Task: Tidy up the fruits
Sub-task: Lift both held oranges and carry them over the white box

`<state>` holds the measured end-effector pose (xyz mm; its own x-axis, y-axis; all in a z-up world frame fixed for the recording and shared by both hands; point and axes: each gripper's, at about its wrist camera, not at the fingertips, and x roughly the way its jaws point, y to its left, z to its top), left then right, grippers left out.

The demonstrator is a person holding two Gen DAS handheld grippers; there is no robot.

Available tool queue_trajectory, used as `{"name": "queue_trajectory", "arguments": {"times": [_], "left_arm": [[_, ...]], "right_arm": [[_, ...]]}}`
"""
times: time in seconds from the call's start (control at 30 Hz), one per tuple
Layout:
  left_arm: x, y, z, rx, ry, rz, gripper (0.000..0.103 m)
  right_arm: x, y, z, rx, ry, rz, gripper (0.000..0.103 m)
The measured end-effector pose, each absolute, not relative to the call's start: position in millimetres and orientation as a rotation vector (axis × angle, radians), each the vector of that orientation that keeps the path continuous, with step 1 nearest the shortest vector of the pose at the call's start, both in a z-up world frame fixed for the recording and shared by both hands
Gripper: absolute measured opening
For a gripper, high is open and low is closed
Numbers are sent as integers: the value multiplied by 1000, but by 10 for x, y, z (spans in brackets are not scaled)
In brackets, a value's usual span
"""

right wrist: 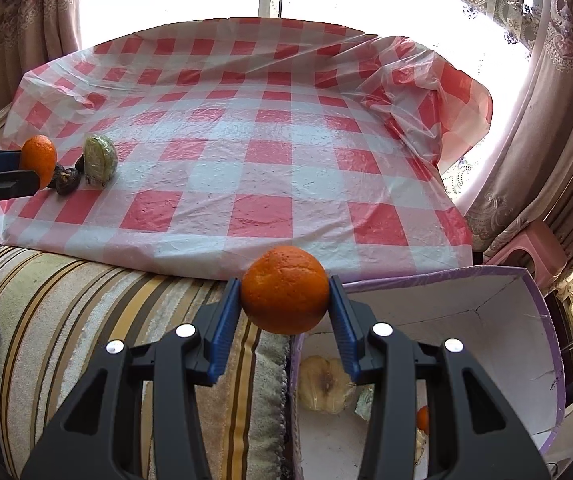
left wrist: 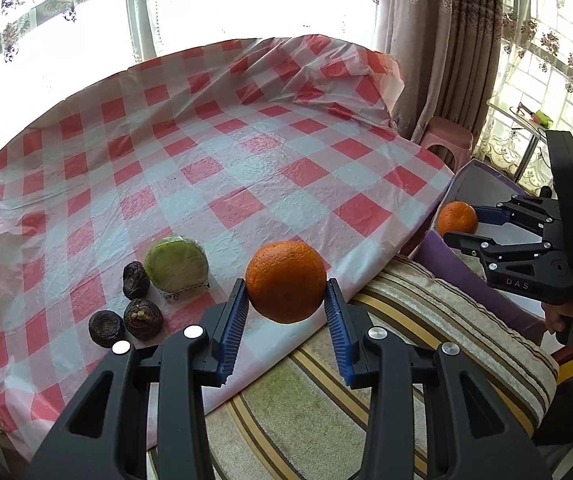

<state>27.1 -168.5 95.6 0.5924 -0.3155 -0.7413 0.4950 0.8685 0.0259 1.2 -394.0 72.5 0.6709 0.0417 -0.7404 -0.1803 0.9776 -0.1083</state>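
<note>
Orange and round, one fruit (left wrist: 286,281) sits clamped between the blue ribbed pads of the left gripper (left wrist: 286,304), low in the centre of the left wrist view, held in the air above the near edge of the red-and-white checked cloth (left wrist: 246,152). The jaws are drawn in narrow on its sides. At the lower left of that view, on the cloth, rest a wrapped green half fruit (left wrist: 176,265) and three dark brown wrinkled fruits (left wrist: 142,317), close together.

The right gripper (right wrist: 285,308) grips a second orange (right wrist: 284,289) in the same way, pads pressed on both flanks, low in the centre of the right wrist view. It hangs over the left rim of a purple box with a white inside (right wrist: 486,320), which fills the lower right. In the box lie a pale yellowish fruit (right wrist: 324,384) and, partly hidden behind the gripper, a small orange piece (right wrist: 423,419). A striped cushion (right wrist: 86,312) lies at the lower left, below the cloth.
</note>
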Motion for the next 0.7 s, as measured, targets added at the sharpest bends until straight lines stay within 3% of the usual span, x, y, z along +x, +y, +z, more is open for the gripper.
{"name": "queue_trajectory", "arguments": {"times": [0.7], "left_arm": [[172,-2993,843,508,851,-709,37]], "right_arm": [[-102,-4516,673,-138,847,18,44]]}}
